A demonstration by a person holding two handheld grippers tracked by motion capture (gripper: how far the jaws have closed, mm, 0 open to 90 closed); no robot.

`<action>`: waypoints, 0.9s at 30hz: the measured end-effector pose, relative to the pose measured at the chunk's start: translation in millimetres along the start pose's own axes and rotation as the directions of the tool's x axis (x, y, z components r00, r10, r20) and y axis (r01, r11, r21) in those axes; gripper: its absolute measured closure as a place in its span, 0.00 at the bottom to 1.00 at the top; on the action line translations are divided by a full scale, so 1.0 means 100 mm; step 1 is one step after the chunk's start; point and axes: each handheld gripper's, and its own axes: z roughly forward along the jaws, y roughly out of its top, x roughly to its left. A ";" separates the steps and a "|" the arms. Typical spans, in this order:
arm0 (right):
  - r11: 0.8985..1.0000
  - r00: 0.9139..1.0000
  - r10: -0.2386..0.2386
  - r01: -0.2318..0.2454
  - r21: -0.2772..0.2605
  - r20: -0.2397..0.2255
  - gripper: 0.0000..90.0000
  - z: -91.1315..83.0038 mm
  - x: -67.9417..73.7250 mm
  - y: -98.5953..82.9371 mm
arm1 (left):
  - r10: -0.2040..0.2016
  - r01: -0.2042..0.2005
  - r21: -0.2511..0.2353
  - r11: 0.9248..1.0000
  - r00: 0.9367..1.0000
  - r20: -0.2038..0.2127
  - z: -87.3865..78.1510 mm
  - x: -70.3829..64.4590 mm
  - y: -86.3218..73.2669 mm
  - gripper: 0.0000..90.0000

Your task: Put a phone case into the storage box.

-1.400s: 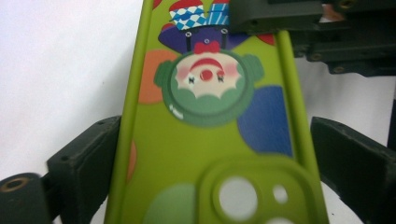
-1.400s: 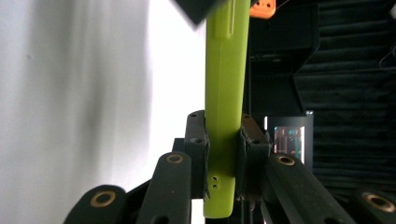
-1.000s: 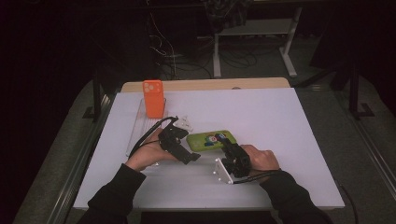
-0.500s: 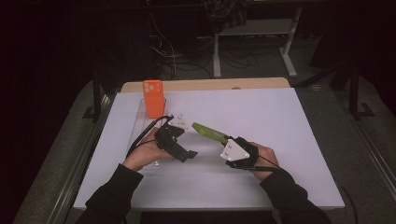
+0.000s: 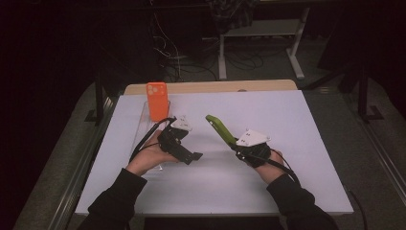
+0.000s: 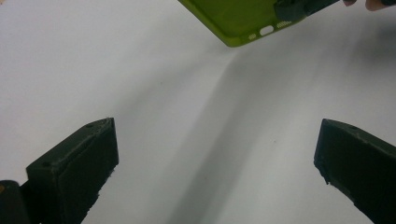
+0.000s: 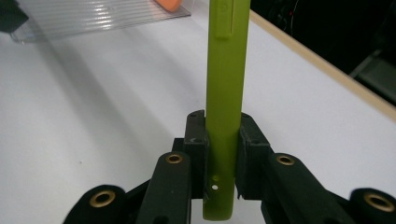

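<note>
- Green phone case (image 5: 221,130), soft-looking and slim, is lifted clear of the white bench (image 5: 297,143), tilted up and away toward the bench's middle.
- The right tool (image 5: 238,145) is clamped on the case's lower end; in the right gripper view the two black jaws press on either side of its thin edge (image 7: 223,140), and the case rises straight up between them.
- The left tool (image 5: 195,156) hovers just above the bench, its jaws spread wide apart and holding nothing; in the left gripper view a corner of the case (image 6: 233,21) shows ahead of them.
- An orange phone case (image 5: 156,100) stands upright in a clear plastic holder (image 5: 143,120) at the far left of the bench, well apart from the green one.
</note>
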 end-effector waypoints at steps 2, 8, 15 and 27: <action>0.999 0.999 0.042 -0.042 0.006 -0.013 0.84 0.01 -0.02 -0.01 | -0.013 0.013 -0.006 1.000 1.000 -0.002 0.00 0.01 0.00 0.00; 0.981 0.979 0.192 -0.193 0.004 -0.071 0.84 0.04 -0.12 -0.07 | -0.042 0.041 -0.039 0.998 0.999 -0.021 -0.01 0.03 0.01 0.00; 0.962 0.956 0.268 -0.271 -0.013 -0.120 0.84 0.04 -0.14 -0.08 | -0.115 0.110 -0.154 0.982 0.993 -0.026 -0.02 0.06 0.08 0.00; 0.954 0.941 0.284 -0.296 -0.042 -0.184 0.84 0.06 -0.03 -0.01 | -0.174 0.181 -0.273 0.945 0.984 0.049 0.03 0.11 0.27 0.00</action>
